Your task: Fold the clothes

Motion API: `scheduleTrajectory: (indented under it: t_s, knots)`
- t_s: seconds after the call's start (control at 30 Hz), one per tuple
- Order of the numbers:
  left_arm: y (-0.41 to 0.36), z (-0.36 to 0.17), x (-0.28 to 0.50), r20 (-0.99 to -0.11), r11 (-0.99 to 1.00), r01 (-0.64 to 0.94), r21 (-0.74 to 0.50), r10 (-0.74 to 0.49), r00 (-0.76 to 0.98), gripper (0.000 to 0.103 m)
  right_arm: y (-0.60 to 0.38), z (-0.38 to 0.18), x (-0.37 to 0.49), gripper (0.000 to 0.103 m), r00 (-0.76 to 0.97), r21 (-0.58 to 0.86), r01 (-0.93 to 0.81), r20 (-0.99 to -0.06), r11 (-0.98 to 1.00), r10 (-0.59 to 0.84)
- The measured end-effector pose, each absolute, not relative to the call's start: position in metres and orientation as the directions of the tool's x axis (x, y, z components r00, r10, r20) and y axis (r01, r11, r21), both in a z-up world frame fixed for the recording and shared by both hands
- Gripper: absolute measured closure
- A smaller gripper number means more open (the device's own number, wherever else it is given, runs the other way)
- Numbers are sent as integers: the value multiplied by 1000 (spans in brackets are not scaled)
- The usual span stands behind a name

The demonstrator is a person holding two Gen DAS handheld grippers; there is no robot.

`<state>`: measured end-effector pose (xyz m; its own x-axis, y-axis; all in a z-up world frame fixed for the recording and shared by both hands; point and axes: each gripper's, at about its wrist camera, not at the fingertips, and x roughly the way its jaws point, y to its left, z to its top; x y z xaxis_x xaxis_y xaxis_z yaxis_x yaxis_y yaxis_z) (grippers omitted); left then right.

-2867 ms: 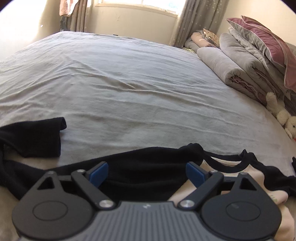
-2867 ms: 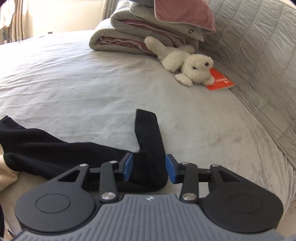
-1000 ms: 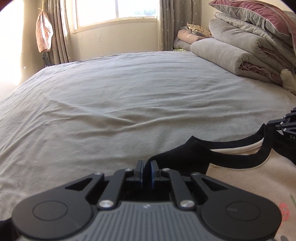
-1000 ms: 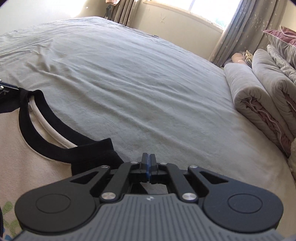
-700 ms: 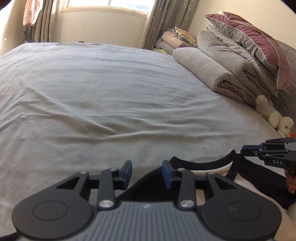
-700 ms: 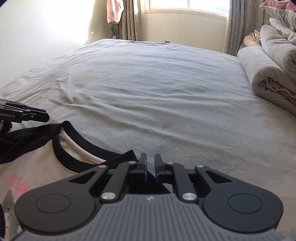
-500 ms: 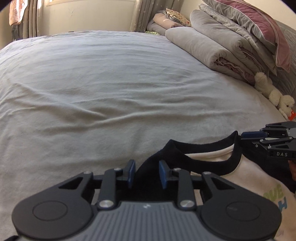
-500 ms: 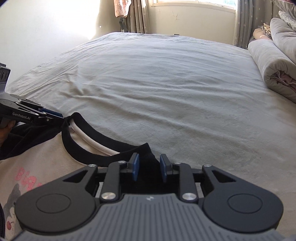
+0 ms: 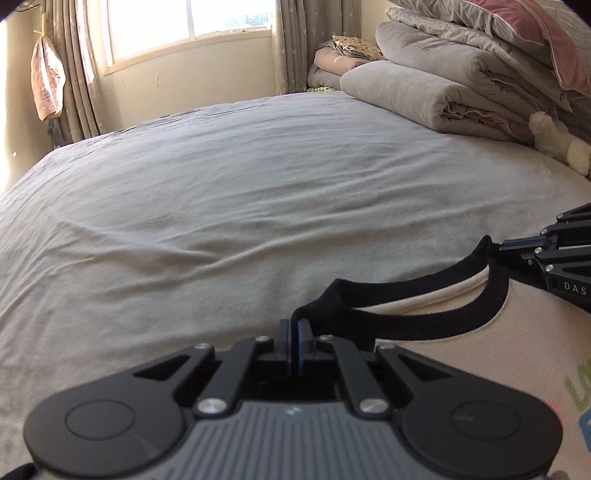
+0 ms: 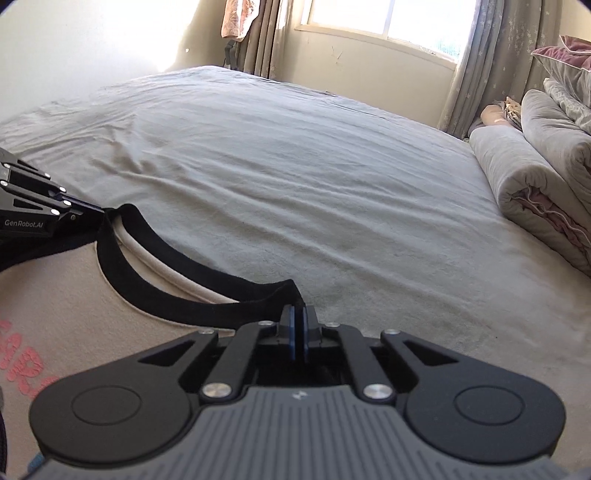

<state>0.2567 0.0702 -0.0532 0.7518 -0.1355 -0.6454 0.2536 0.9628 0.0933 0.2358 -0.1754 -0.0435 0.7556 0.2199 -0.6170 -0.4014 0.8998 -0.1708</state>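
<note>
A cream shirt (image 9: 461, 354) with a black collar (image 9: 413, 295) and black shoulders is held stretched above the grey bed (image 9: 240, 206). My left gripper (image 9: 294, 326) is shut on the shirt's black left shoulder beside the collar. My right gripper (image 10: 297, 321) is shut on the black right shoulder, and the shirt (image 10: 66, 310) shows pink print at the left. Each gripper appears in the other's view, the right one (image 9: 517, 245) at the right edge, the left one (image 10: 92, 212) at the left edge.
Folded grey quilts and pillows (image 9: 461, 85) are stacked at the bed's head, with a white plush toy (image 9: 557, 144) beside them. A window with curtains (image 10: 384, 26) lies behind the bed. The quilts also show in the right wrist view (image 10: 535, 177).
Both grippers, partly open over the shirt's shoulders half a second ago, have closed on the black fabric. The collar now runs taut between them and the shirt is lifted.
</note>
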Motion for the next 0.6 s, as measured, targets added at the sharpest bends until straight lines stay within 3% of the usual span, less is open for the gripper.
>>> scheduleTrajectory:
  t_s: [0.1, 0.17, 0.2, 0.33, 0.6]
  knots:
    - [67, -49, 257, -651, 968, 226, 112, -100, 752, 94, -173, -42, 235, 93, 758, -175, -379, -622, 909, 196]
    - [67, -40, 250, -652, 976, 183, 115, -65, 756, 72, -176, -33, 230, 88, 755, -160, -354, -630, 921, 181]
    - [69, -34, 243, -642, 982, 158, 101, -57, 764, 68, -179, -28, 225, 85, 754, -145, -343, -632, 928, 180]
    - [74, -14, 215, -634, 990, 137, 28, -89, 768, 61, -194, -7, 194, 74, 756, -99, -326, -624, 940, 197]
    - [67, -3, 161, -683, 994, 107, -10, -85, 726, 61, -207, 19, 141, 73, 743, -41, -306, -634, 951, 212]
